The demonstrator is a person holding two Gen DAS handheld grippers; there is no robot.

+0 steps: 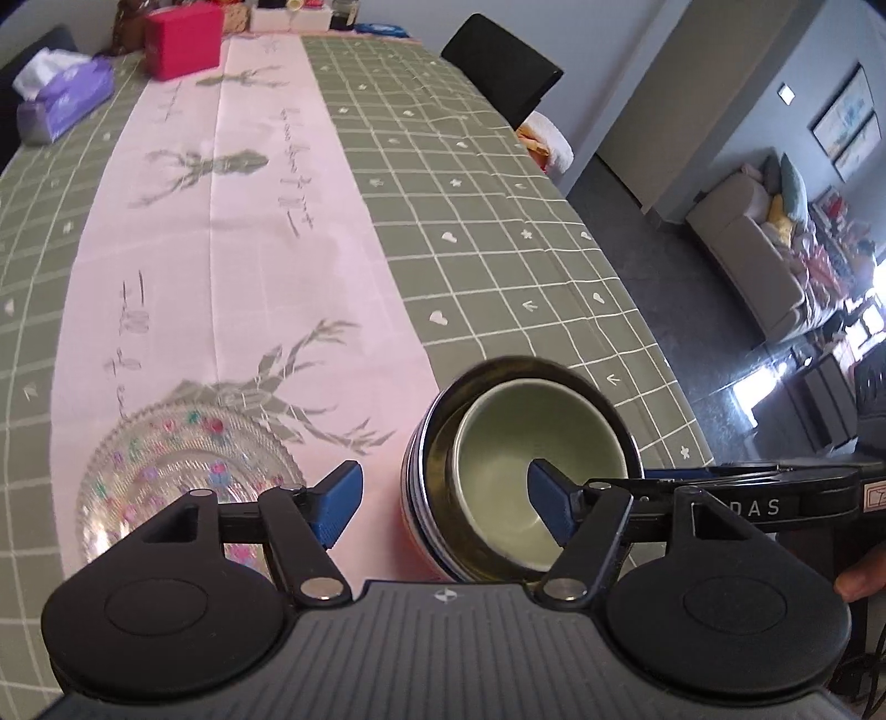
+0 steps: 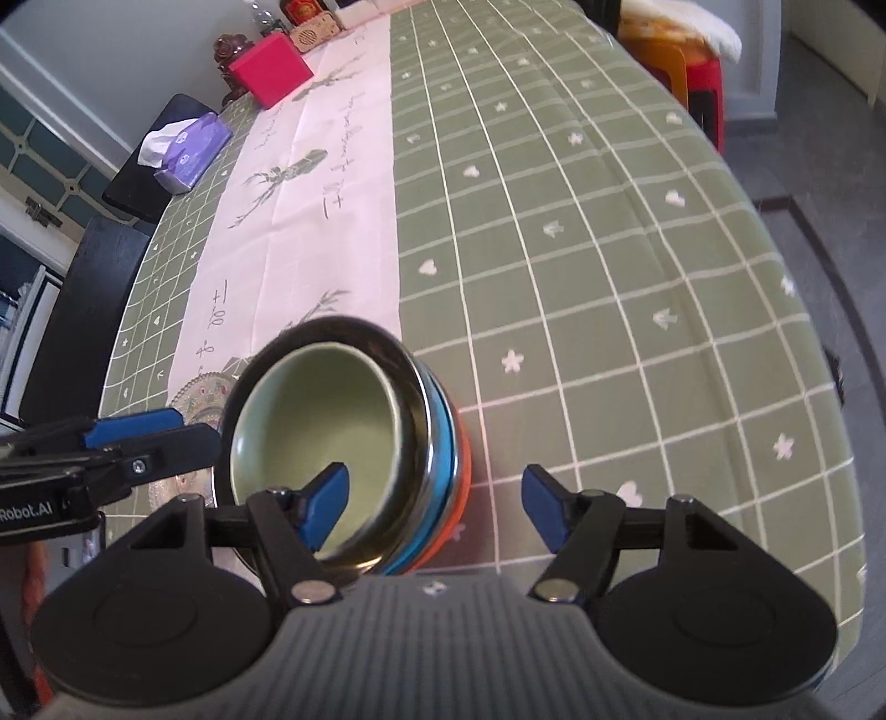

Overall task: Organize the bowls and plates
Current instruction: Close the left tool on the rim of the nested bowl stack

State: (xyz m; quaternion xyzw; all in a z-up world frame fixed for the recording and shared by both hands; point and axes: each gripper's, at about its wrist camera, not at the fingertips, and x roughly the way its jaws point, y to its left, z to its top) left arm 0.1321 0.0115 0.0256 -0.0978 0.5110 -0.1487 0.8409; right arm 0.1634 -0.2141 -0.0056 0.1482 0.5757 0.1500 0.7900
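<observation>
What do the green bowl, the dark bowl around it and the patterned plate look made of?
Green bowl: matte, pale rim, likely ceramic. Dark bowl: mirror-like rim reflections, probably steel. Plate: see-through, beaded edge, coloured flowers, likely pressed glass, though clear plastic is possible.

The table carries nested bowls, glass plate, tissue pack, red box.

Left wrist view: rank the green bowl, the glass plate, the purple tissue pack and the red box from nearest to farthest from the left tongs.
1. green bowl, nested in the bowl stack, at the right finger.
2. glass plate, on the cloth, behind the left finger.
3. purple tissue pack, far left of the table.
4. red box, at the far end, slightly beyond the tissue pack.

The left tongs are open.
</observation>
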